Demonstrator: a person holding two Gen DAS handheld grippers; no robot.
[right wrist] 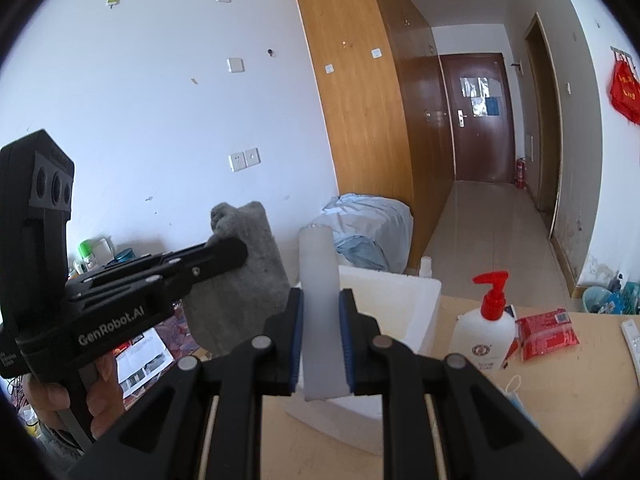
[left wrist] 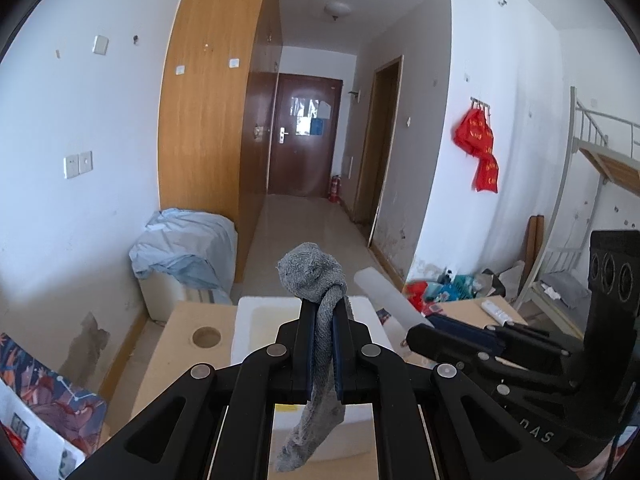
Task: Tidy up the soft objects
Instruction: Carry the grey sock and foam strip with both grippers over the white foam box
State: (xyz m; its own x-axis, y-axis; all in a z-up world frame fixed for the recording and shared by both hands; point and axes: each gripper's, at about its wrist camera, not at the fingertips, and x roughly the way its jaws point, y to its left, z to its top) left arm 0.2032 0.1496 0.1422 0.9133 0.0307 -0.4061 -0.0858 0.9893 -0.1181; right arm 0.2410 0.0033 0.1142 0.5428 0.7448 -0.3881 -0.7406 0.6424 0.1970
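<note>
Even, soft daylight fills both views, leaving the white walls (right wrist: 152, 92) bright and the shadows faint. The door (left wrist: 306, 136) at the hallway's end shows window glare. Fisheye distortion bends straight lines near the edges, and black vignetting darkens the corners. Focus stays fairly sharp.

Black left tool (right wrist: 224, 256), "GenRobot.AI" lettering, 3 round sockets, silver rivets.

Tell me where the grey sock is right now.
The grey sock is clamped in the left gripper, held up above the white foam box; the right wrist view shows it left of the white foam strip.
</note>
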